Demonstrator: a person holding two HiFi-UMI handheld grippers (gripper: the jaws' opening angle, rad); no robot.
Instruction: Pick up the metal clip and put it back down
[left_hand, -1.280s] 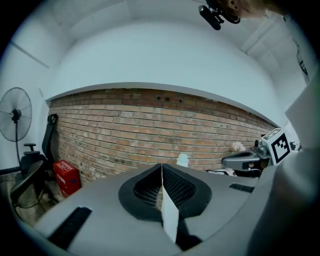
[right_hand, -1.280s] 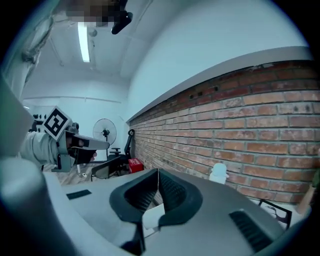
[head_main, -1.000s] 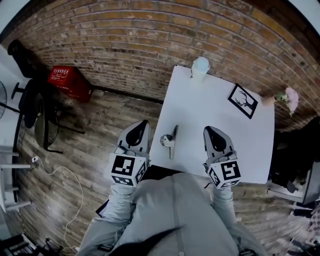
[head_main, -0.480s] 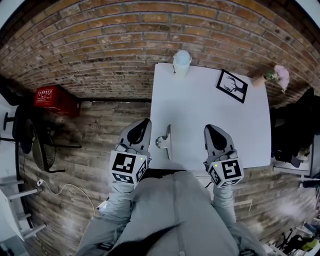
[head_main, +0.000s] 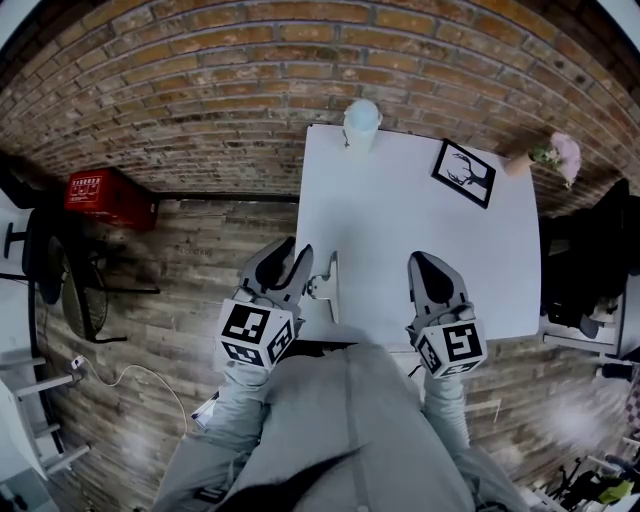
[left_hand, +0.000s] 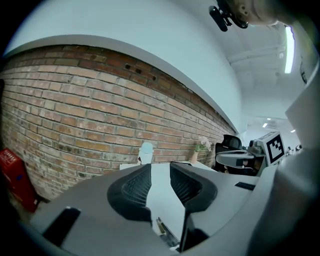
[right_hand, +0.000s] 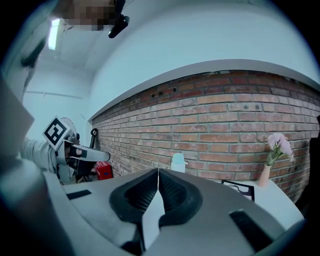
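Step in hand is judged to be the approach to the grasp; nothing has been lifted yet.
- The white table (head_main: 400, 220) should be used as the reference. The clip lies near its left front edge, so a sideways shove is to be avoided or the clip could be pushed off.
- The left gripper (head_main: 289, 256) is best brought in low and nearly level, lined up along the clip's length. It should be closed across the narrow body only once both pads are past it.
- The metal clip (head_main: 326, 286) is flat on the table, just beside the left gripper's inner jaw and not between the pads. Contact can't be confirmed.

Tool state:
- The left jaws have just been opening and are now part-way apart, with nothing between them. The clip shows low under the gap.
- The right gripper (head_main: 421, 263) has its jaws pressed together and empty. It is held over the table's front edge, well apart from the clip.
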